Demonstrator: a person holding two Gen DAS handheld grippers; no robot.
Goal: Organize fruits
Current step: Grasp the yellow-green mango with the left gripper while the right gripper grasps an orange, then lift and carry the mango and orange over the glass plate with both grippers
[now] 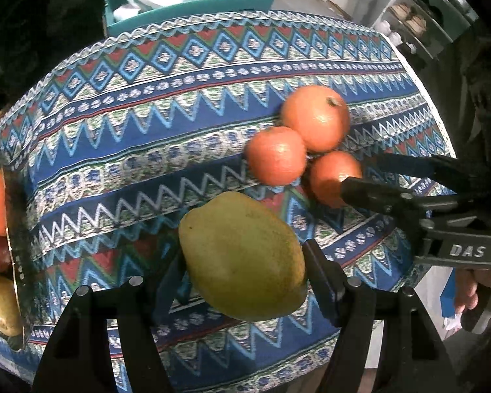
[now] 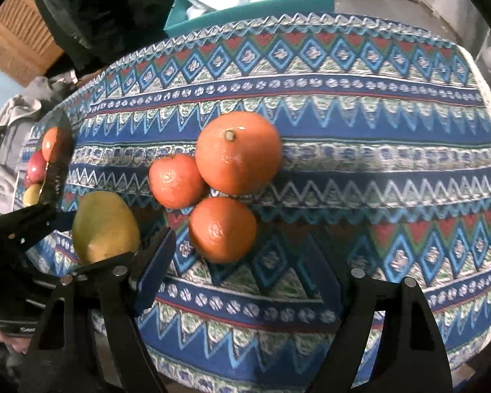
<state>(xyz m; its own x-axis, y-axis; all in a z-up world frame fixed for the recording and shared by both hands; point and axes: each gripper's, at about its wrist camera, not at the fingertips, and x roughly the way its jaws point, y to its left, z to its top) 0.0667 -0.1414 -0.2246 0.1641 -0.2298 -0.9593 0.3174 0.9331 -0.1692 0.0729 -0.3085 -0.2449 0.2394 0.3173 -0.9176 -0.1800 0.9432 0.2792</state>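
- Three oranges cluster touching one another near the middle of the desk (image 2: 392, 150), which is covered in a patterned cloth: a large orange (image 2: 238, 152) farthest back, a left small orange (image 2: 176, 180) and a near small orange (image 2: 222, 228).
- One yellow-green mango (image 1: 244, 255) sits gripped between the fingers of the left claw (image 1: 242, 271), raised over the near part of the desk.
- The right claw (image 2: 237, 275) is spread wide, holding nothing; the near small orange lies just ahead, between its finger lines.
- A dark-rimmed bowl (image 1: 14, 252) at the desk's left edge holds one orange, one red fruit and one yellow-green fruit.
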